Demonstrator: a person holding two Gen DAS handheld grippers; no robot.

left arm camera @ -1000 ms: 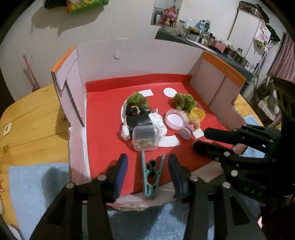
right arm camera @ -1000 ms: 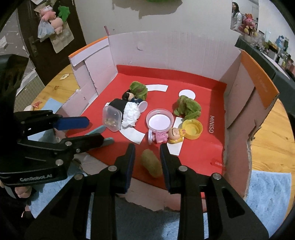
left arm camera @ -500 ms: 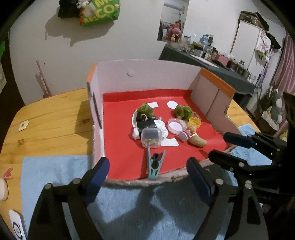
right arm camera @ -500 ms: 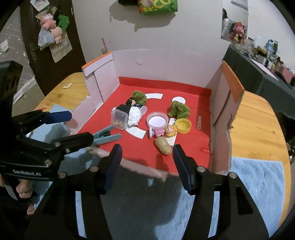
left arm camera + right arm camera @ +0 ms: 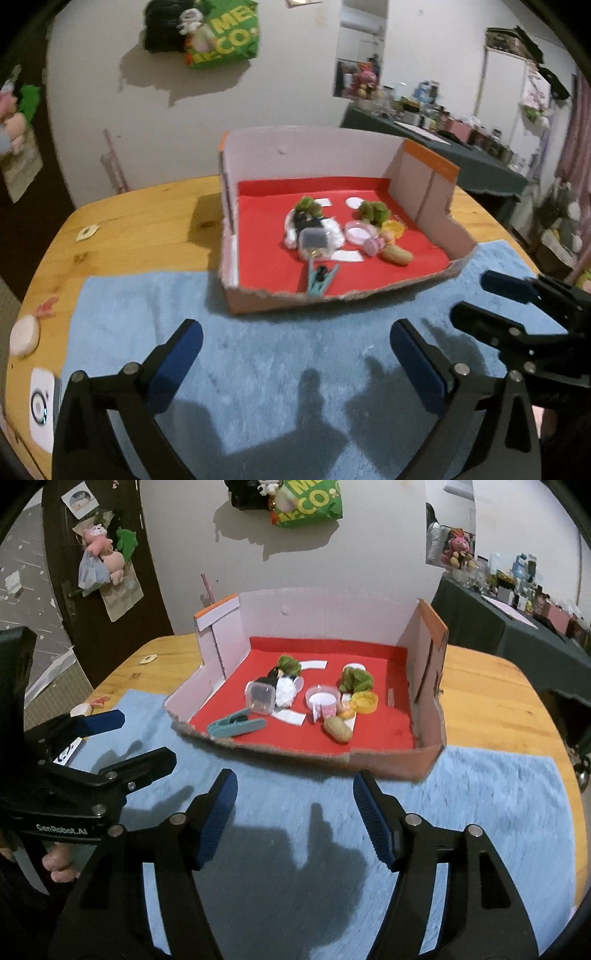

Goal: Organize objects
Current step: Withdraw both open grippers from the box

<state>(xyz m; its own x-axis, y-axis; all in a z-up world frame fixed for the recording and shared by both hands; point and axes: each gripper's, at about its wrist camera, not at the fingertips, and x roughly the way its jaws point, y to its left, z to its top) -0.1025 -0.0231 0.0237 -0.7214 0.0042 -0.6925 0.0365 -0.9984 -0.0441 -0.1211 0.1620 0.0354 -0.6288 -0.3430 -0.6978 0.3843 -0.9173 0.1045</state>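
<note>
Both claws hang released over the blue mat, jaws opening with nothing between them. The cardboard tray [image 5: 430, 686] lies above them at frame centre. The teal clothespin [image 5: 236, 722], long axis left-right, lies upper-left of the right gripper [image 5: 291, 816]; the left gripper [image 5: 295, 354] sits directly below it.

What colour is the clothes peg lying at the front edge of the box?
Teal, a blue-green. The clothes peg shows best in the right wrist view.

A lived-in home room. Plush toys [image 5: 101, 552] hang on the door; a cluttered side counter [image 5: 443, 122] (jars, boxes) lines the wall.
</note>
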